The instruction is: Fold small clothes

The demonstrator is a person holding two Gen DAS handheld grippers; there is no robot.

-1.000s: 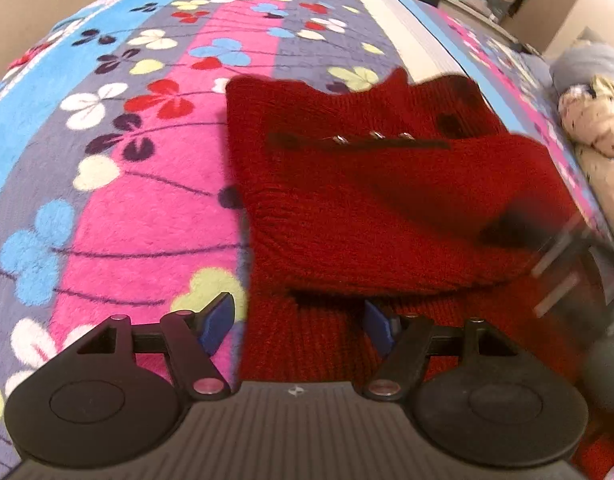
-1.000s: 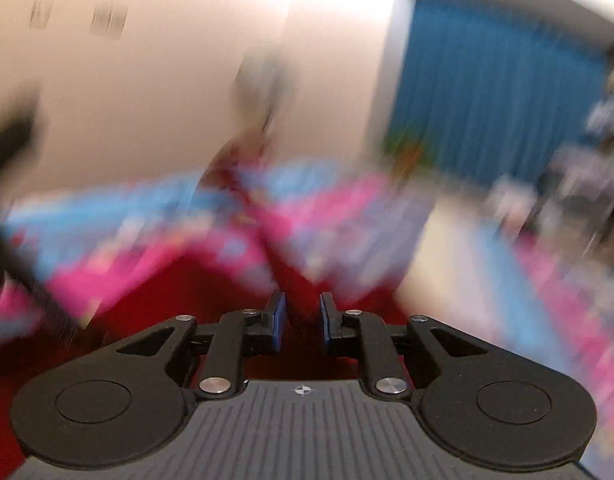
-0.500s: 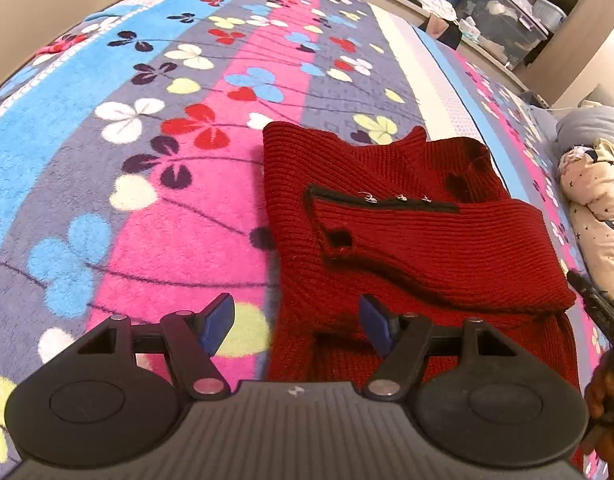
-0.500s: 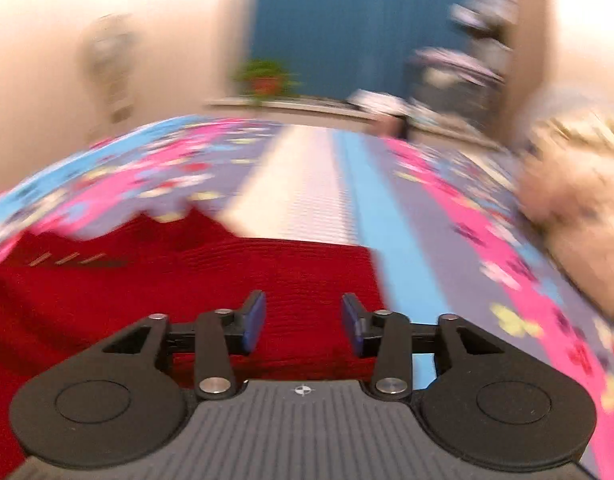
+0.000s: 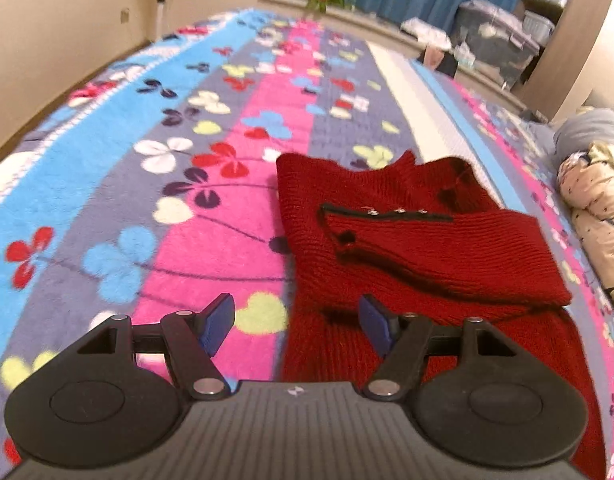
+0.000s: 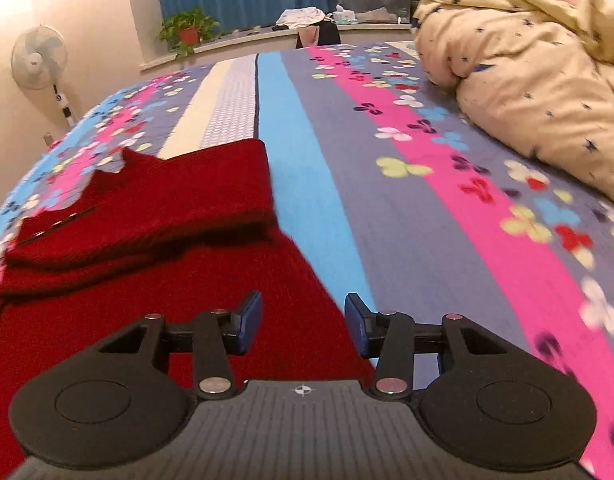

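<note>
A small dark red knitted sweater [image 5: 419, 248] lies on the flowered blanket [image 5: 211, 208]. Its sides and sleeves are folded in over its upper half, with a dark trim line and small metal buttons on top. My left gripper [image 5: 297, 324] is open and empty, held over the sweater's near left edge. The sweater also shows in the right wrist view [image 6: 155, 216], at the left. My right gripper [image 6: 303, 322] is open and empty, held over the sweater's near right edge.
A cream quilt with dark stars [image 6: 531, 64] is bunched at the right of the bed. A window ledge with a potted plant [image 6: 187, 32] and storage boxes [image 5: 495, 40] lies beyond the bed. A fan [image 6: 37, 58] stands at the far left.
My right gripper has opened, let go of the sweater and swung back to its near right edge. My left gripper has pulled back a little and stays open. The folded sleeve now lies flat.
</note>
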